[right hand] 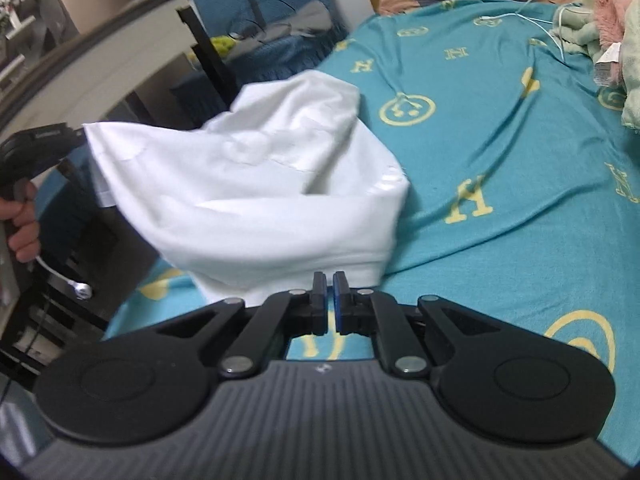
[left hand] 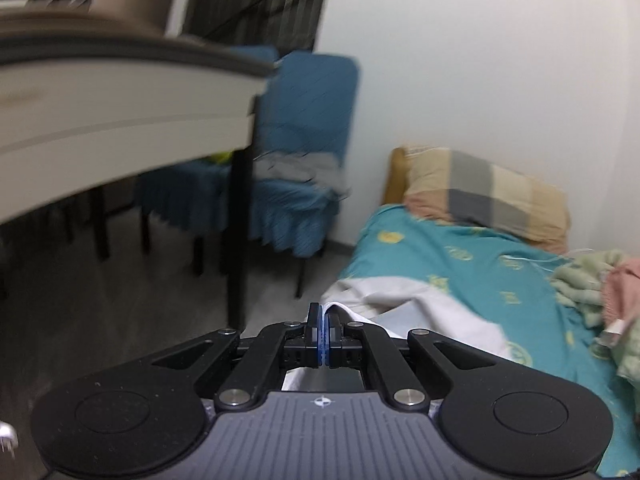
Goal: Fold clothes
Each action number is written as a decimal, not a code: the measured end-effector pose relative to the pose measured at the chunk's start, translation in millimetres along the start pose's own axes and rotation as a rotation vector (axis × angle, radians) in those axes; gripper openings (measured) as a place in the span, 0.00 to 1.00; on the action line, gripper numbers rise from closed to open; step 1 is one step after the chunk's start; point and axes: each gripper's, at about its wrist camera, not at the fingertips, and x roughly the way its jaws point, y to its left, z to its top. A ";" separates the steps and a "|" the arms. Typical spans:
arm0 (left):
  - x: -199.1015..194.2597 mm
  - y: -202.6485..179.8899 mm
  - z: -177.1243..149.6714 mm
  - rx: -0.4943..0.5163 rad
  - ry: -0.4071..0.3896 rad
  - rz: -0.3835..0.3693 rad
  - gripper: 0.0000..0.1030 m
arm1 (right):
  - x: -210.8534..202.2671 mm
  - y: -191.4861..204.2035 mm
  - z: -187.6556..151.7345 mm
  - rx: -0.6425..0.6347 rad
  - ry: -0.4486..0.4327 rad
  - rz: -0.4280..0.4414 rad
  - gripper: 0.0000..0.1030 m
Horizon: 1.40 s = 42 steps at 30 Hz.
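Right now the left gripper has its blue-padded fingers pressed together on a fold of the white garment, which comes out between the tips and trails down onto the bed. Seen from the right wrist, that same gripper sits at the far left, off the side edge of the bed, with a hand wrapped around its handle; it pinches one corner of the white garment and holds it up, so the cloth hangs stretched from that corner in loose folds. The rest of the garment lies bunched on the teal sheet near the bed's left edge, its lower hem just in front of the right gripper. That gripper's fingers stand a narrow slit apart and are opening, with nothing pinched between them; only the teal sheet shows through the gap. At the head of the bed a checked pillow leans against the white wall, and a heap of pale green and pink cloth lies at the far right edge, with a thin white cable running across the sheet beside it. Beyond the bed's left edge stand a chair with a blue cover, with grey cloth on its seat, and a white table on dark legs.
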 end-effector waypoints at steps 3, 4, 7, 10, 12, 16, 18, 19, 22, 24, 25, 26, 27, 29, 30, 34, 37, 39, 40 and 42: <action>17.8 14.6 -9.9 0.000 0.082 0.058 0.03 | 12.3 -6.4 0.8 -0.001 0.024 -0.038 0.20; 21.8 16.2 -14.4 0.021 0.108 0.072 0.03 | 16.0 -8.8 0.7 0.001 0.031 -0.046 0.31; 32.0 11.9 -25.5 0.112 0.198 0.114 0.07 | 20.4 -13.4 0.3 0.030 0.037 -0.039 0.40; 24.2 2.3 -31.7 0.191 0.235 0.143 0.22 | 15.9 -14.7 1.7 0.047 0.022 -0.037 0.40; 10.1 -4.7 -31.7 0.231 0.221 0.157 0.45 | 8.7 -16.2 3.4 0.064 0.000 -0.043 0.39; -32.8 -27.2 -35.0 0.314 0.158 0.143 0.53 | -8.8 -23.5 8.1 0.131 -0.052 -0.066 0.39; -55.8 -50.9 -42.4 0.358 0.145 0.052 0.53 | -16.4 -28.9 9.8 0.172 -0.074 -0.082 0.39; -64.8 -65.4 -47.6 0.380 0.145 -0.005 0.53 | -19.5 -31.7 10.3 0.191 -0.083 -0.090 0.39; -79.9 -119.2 -77.1 0.474 0.169 -0.182 0.52 | -26.5 -37.2 10.8 0.231 -0.103 -0.106 0.40; -81.5 -155.0 -105.4 0.599 0.180 -0.275 0.49 | -28.9 -38.8 10.7 0.245 -0.111 -0.107 0.40; -81.5 -170.0 -120.9 0.676 0.179 -0.310 0.48 | -29.6 -39.2 10.4 0.251 -0.114 -0.107 0.40; -80.7 -182.9 -134.5 0.742 0.173 -0.329 0.47 | -30.3 -39.6 10.2 0.257 -0.117 -0.107 0.40; -79.1 -194.2 -146.8 0.800 0.164 -0.334 0.47 | -30.9 -40.3 10.2 0.262 -0.120 -0.104 0.40; -66.2 -205.1 -164.4 0.870 0.157 -0.318 0.47 | -30.6 -42.4 10.3 0.274 -0.124 -0.096 0.40; -56.4 -205.7 -168.3 0.894 0.149 -0.297 0.44 | -30.0 -43.7 10.6 0.281 -0.126 -0.091 0.40; -28.0 -196.6 -164.3 0.869 0.111 -0.228 0.26 | -24.9 -46.4 11.4 0.285 -0.125 -0.055 0.40; -27.3 -181.6 -135.3 0.696 0.112 -0.252 0.04 | -19.1 -47.8 11.3 0.284 -0.119 -0.033 0.40; -41.2 -174.9 -112.2 0.578 0.082 -0.294 0.03 | -15.1 -47.3 11.4 0.284 -0.113 -0.002 0.40; -48.6 -172.3 -99.9 0.517 0.068 -0.323 0.03 | -14.2 -45.8 11.6 0.275 -0.112 0.014 0.40; -62.8 -166.0 -76.0 0.405 0.045 -0.383 0.03 | -14.8 -37.9 11.7 0.230 -0.119 0.046 0.40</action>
